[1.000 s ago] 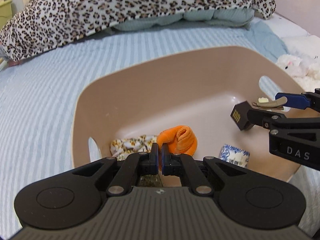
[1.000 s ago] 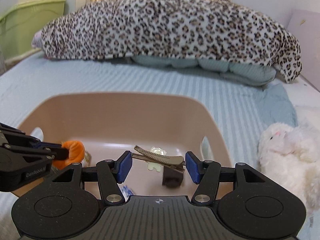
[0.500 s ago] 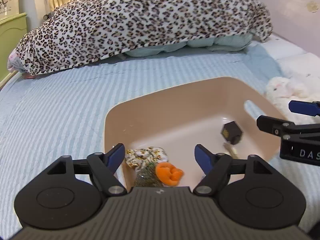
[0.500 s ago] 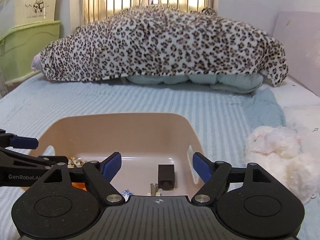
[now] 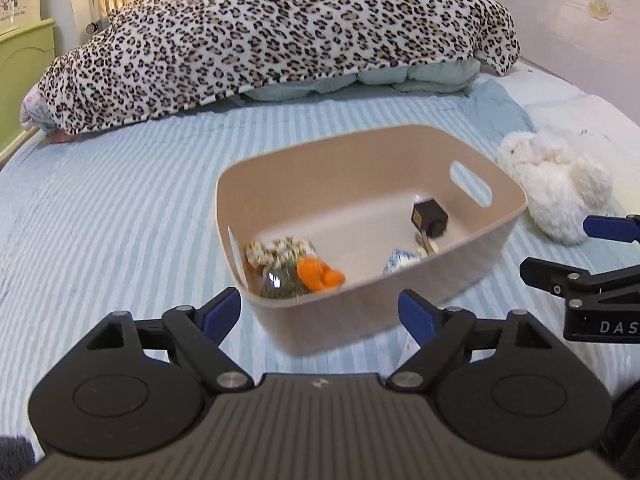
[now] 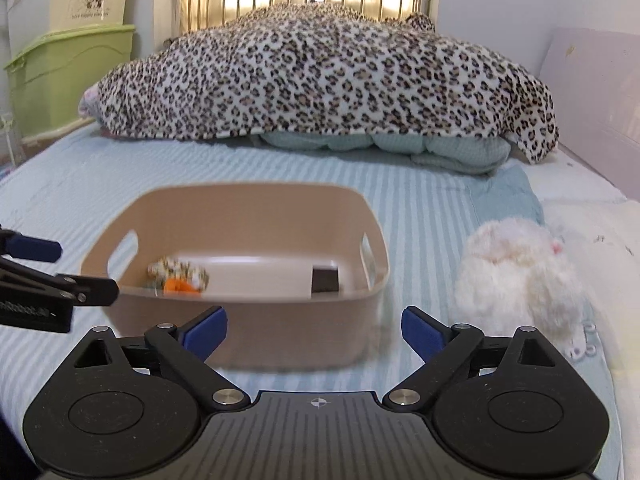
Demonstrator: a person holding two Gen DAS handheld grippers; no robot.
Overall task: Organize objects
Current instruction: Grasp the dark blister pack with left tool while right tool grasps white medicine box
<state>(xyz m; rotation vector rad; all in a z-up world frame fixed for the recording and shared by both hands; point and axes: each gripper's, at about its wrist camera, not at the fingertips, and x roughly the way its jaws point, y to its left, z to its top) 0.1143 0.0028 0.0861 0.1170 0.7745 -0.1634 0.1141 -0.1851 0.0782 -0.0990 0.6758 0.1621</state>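
A beige plastic basket (image 5: 460,276) (image 6: 280,320) stands on the striped bed. Inside it lie an orange scrunchie (image 5: 320,274) (image 6: 180,286), a floral scrunchie (image 5: 280,250) (image 6: 180,270), a dark green item (image 5: 280,284), a blue-white packet (image 5: 402,260), a hair clip (image 5: 425,245) and a small black box (image 5: 428,216) (image 6: 325,278). My left gripper (image 5: 320,314) is open and empty, in front of the basket's near wall. My right gripper (image 6: 314,330) is open and empty, also just short of the basket.
A white plush toy (image 5: 556,192) (image 6: 520,276) lies right of the basket. A leopard-print blanket (image 5: 260,36) (image 6: 320,76) is heaped over pale bedding at the back. Green and cream storage bins (image 6: 68,60) stand at the far left. A wall (image 5: 580,28) runs along the right.
Both grippers opened and pulled back out of the basket. The left let go of the orange scrunchie and the right dropped the hair clip; both now lie in the basket.
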